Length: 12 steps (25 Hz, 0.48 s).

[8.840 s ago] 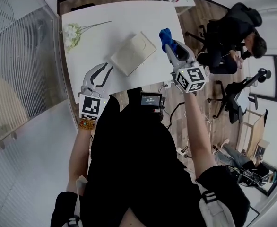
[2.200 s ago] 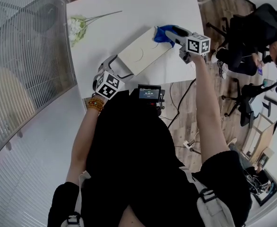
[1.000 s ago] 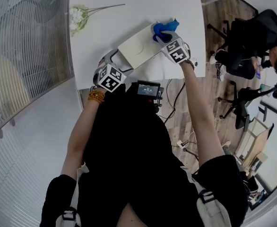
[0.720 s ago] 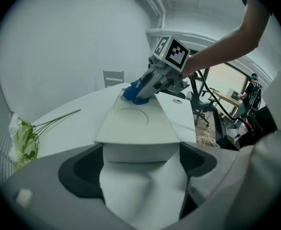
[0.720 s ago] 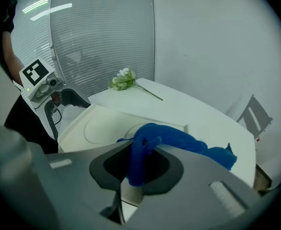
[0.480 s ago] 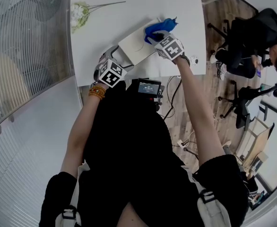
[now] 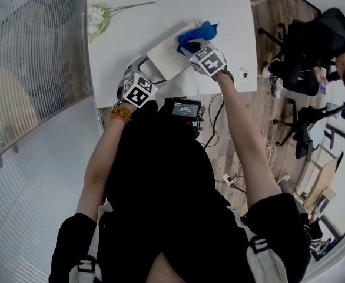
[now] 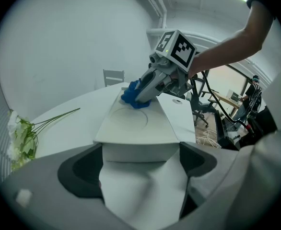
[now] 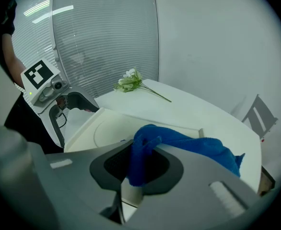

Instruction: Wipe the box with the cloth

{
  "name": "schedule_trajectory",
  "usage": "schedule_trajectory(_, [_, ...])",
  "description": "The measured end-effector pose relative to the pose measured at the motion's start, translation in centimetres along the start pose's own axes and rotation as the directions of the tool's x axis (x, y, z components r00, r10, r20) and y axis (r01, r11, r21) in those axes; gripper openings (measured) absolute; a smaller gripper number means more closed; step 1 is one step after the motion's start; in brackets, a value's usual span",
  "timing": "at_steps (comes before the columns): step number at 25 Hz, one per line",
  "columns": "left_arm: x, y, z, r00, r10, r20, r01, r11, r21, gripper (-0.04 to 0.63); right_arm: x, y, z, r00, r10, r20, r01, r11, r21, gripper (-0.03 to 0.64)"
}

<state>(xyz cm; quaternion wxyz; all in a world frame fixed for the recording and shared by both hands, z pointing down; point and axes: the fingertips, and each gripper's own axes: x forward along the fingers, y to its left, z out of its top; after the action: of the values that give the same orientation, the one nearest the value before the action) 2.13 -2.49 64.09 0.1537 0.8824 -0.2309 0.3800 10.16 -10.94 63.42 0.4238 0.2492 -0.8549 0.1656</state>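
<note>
The white box (image 7: 168, 58) lies flat on the white worktop (image 7: 161, 7), its long side running from 7 to 1 o'clock in the head view. The left tool (image 7: 144, 71) is clenched on the box's 7 o'clock end. In the left gripper view, that end (image 8: 136, 150) sits between the two jaws of the left tool (image 8: 140, 176), which press on its sides. The right tool (image 7: 189, 45) is clamped on the blue cloth (image 7: 197, 32). In the right gripper view, a fold of the cloth (image 9: 139, 159) hangs in the narrow gap between the jaws and the rest is bunched over the tool's far side. The cloth rests on the box's top near its 1 o'clock end. Flowers (image 7: 98, 19) lie on the worktop at 10 o'clock from the box, well apart from it. A seated person (image 7: 314, 46) is at 3 o'clock, beyond the worktop's edge.
</note>
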Motion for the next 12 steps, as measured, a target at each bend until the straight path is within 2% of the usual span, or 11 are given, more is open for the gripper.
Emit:
schedule_trajectory(7, [0.05, -0.04, 0.00, 1.000, -0.003, 0.004, 0.003, 1.000, -0.001, 0.609, -0.03, 0.11, 0.01, 1.000, -0.001, 0.001, 0.001, 1.000, 0.001, 0.063])
schedule_trajectory(12, [-0.01, -0.11, 0.11, 1.000, -0.002, 0.007, 0.002, 1.000, 0.000, 0.609, -0.20, 0.16, 0.06, 1.000, -0.021, -0.001, 0.021, 0.999, 0.045, 0.064])
